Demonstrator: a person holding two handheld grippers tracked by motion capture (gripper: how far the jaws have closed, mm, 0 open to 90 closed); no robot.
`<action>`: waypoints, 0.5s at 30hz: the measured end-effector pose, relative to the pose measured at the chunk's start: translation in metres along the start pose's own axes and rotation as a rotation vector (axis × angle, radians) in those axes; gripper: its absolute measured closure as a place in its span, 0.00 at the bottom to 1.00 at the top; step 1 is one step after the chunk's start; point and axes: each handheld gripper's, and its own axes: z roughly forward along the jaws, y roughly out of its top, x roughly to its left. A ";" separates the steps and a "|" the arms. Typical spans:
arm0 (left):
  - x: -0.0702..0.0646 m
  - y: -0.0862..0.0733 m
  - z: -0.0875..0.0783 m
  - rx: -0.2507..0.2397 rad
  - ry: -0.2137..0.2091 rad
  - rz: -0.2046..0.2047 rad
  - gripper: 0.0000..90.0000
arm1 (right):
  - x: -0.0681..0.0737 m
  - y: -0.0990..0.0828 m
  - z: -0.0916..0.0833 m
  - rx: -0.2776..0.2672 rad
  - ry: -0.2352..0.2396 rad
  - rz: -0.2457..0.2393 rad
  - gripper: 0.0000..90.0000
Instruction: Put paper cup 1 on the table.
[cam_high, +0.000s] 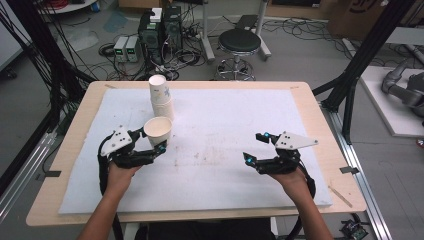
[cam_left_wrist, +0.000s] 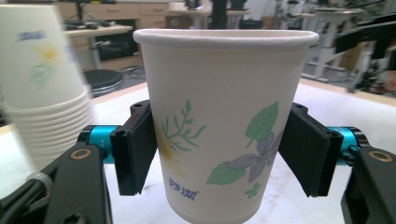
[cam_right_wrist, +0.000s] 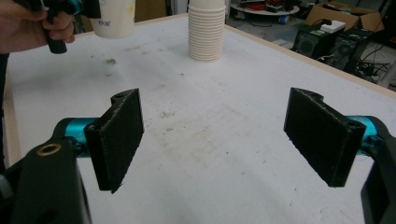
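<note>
A single paper cup (cam_high: 158, 130) with a leaf and flower print stands upright between the jaws of my left gripper (cam_high: 150, 141). In the left gripper view both black pads (cam_left_wrist: 135, 154) press on the sides of the cup (cam_left_wrist: 224, 93), so the gripper is shut on it. A stack of nested paper cups (cam_high: 161, 97) rises just behind it, on the left in that view (cam_left_wrist: 42, 84). My right gripper (cam_high: 253, 147) hovers over the right half of the white mat, jaws wide open with nothing between them (cam_right_wrist: 215, 140). The held cup (cam_right_wrist: 114, 18) and the stack (cam_right_wrist: 206, 30) lie far off in the right gripper view.
A white mat (cam_high: 225, 120) covers most of the wooden table (cam_high: 80, 115), with faint stains near its middle. Beyond the far edge stand a black stool (cam_high: 239, 42), computer boxes (cam_high: 160, 30) and loose cables on the floor. Black frame posts flank the table.
</note>
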 end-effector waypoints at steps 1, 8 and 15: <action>0.003 -0.001 -0.002 -0.002 0.014 -0.006 0.35 | 0.000 0.000 0.000 -0.001 0.002 0.000 0.23; 0.022 -0.009 -0.016 0.003 0.081 -0.031 0.35 | 0.001 -0.003 -0.003 0.003 -0.007 -0.005 0.23; 0.040 -0.022 -0.024 0.060 0.143 -0.022 0.35 | 0.001 -0.003 -0.005 0.005 -0.008 -0.009 0.23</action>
